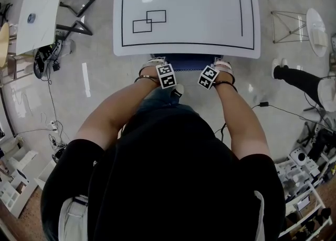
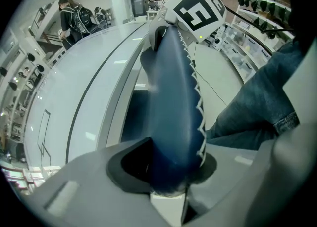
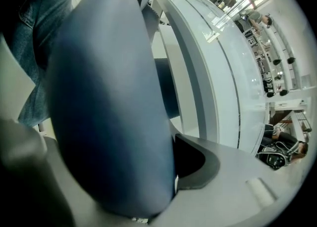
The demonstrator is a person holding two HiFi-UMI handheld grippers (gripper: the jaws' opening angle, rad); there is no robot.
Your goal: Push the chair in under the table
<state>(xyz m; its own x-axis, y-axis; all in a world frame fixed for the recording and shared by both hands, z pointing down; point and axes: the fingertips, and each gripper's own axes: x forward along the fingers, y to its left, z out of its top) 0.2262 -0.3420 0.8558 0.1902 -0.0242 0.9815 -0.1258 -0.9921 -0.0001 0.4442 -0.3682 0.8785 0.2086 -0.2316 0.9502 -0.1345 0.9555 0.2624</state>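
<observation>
In the head view, our left gripper (image 1: 167, 76) and right gripper (image 1: 209, 76) meet the blue chair (image 1: 185, 62) at the near edge of the white table (image 1: 186, 3). In the left gripper view, our jaws clamp its padded, white-stitched backrest (image 2: 173, 117). In the right gripper view, they clamp the same smooth, rounded padding.

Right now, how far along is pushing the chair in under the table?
Mostly done: the chair is tucked under the table, only its blue backrest showing at the near edge. In hand: the left gripper and right gripper both clamp their jaws on the backrest. Left: perhaps a last nudge, then letting go.
</observation>
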